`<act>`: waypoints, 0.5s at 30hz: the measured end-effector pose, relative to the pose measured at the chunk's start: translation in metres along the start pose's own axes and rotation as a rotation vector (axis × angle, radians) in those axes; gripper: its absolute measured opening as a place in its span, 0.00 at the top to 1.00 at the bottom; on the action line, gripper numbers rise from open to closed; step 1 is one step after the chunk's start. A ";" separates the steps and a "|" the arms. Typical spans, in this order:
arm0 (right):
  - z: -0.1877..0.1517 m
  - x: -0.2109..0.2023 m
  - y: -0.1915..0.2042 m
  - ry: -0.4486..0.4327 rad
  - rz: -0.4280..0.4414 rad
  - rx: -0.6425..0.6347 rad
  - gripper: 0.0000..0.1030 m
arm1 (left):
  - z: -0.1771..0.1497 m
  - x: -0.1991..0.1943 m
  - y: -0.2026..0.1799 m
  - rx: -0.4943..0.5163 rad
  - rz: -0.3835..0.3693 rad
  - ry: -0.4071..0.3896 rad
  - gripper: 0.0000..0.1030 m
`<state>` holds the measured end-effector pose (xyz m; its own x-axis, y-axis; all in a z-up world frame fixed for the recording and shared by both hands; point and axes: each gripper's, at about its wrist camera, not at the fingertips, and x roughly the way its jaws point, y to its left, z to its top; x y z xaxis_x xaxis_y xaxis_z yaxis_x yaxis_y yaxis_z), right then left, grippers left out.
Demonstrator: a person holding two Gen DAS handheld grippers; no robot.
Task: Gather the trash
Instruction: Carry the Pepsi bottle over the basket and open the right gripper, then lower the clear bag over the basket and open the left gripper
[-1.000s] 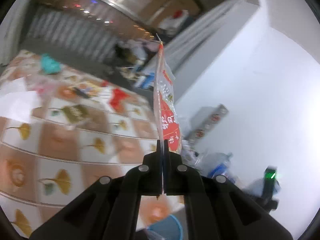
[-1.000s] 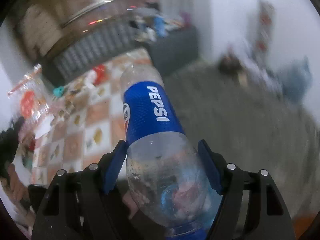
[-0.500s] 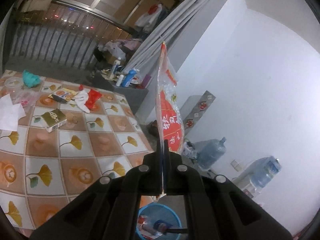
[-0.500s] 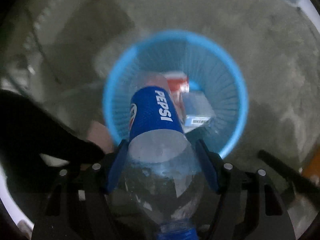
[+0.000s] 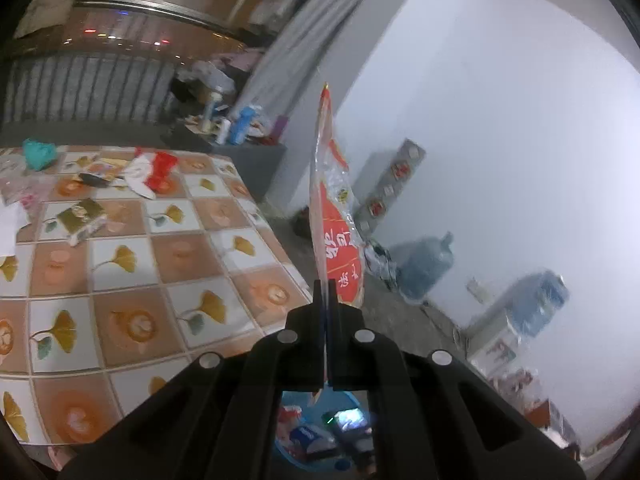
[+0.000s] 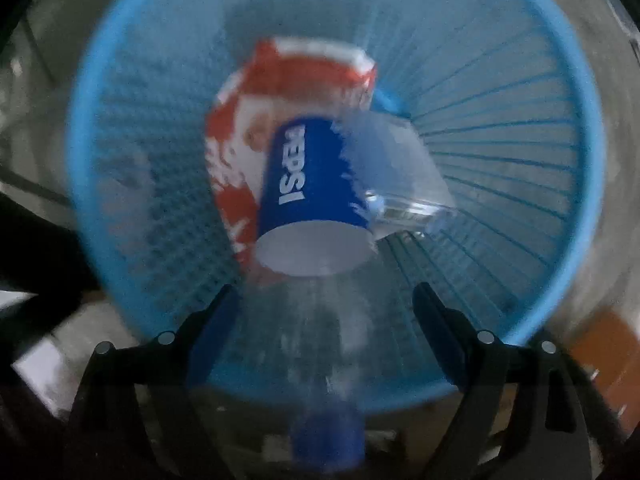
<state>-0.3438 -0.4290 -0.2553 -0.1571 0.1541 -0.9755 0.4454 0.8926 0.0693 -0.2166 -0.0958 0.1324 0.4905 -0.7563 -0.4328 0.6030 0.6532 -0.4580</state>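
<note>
My left gripper (image 5: pixel 325 292) is shut on a red and clear plastic wrapper (image 5: pixel 334 216) that stands up from its fingers, beside the table edge. The blue trash basket (image 5: pixel 352 400) shows below it with trash inside. My right gripper (image 6: pixel 326 300) points straight down into the blue basket (image 6: pixel 560 160), its jaws spread wide. The Pepsi bottle (image 6: pixel 316 184) is blurred and dropping between the fingers toward the basket, free of the pads. A red and white wrapper (image 6: pixel 248 120) and a clear box (image 6: pixel 400 168) lie in the basket.
The tiled table (image 5: pixel 132 280) holds a gold box (image 5: pixel 80 216), red and white trash (image 5: pixel 154 170), a teal rag (image 5: pixel 38 154) and white paper (image 5: pixel 10 228). Water jugs (image 5: pixel 426 264) stand along the white wall.
My right gripper has opened over the basket and let go of the Pepsi bottle, which now falls in. The basket looms closer. My left gripper still holds the wrapper, shifted slightly.
</note>
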 end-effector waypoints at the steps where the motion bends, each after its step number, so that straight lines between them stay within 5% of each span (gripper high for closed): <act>1: -0.004 -0.013 -0.007 -0.022 0.033 0.019 0.16 | -0.002 0.005 -0.007 0.016 -0.015 0.017 1.00; 6: -0.034 -0.113 -0.067 -0.221 0.107 0.136 0.12 | -0.018 0.028 -0.041 0.094 -0.065 0.107 1.00; 10: -0.059 -0.180 -0.128 -0.442 0.013 0.312 0.12 | -0.046 0.066 -0.067 0.139 -0.077 0.241 1.00; 15: -0.068 -0.201 -0.153 -0.602 -0.089 0.356 0.12 | -0.116 0.147 -0.101 0.328 0.035 0.449 0.99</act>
<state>-0.4405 -0.5674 -0.0551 0.2627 -0.2664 -0.9274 0.7312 0.6820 0.0112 -0.2782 -0.2690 0.0248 0.2406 -0.5976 -0.7648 0.7906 0.5778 -0.2027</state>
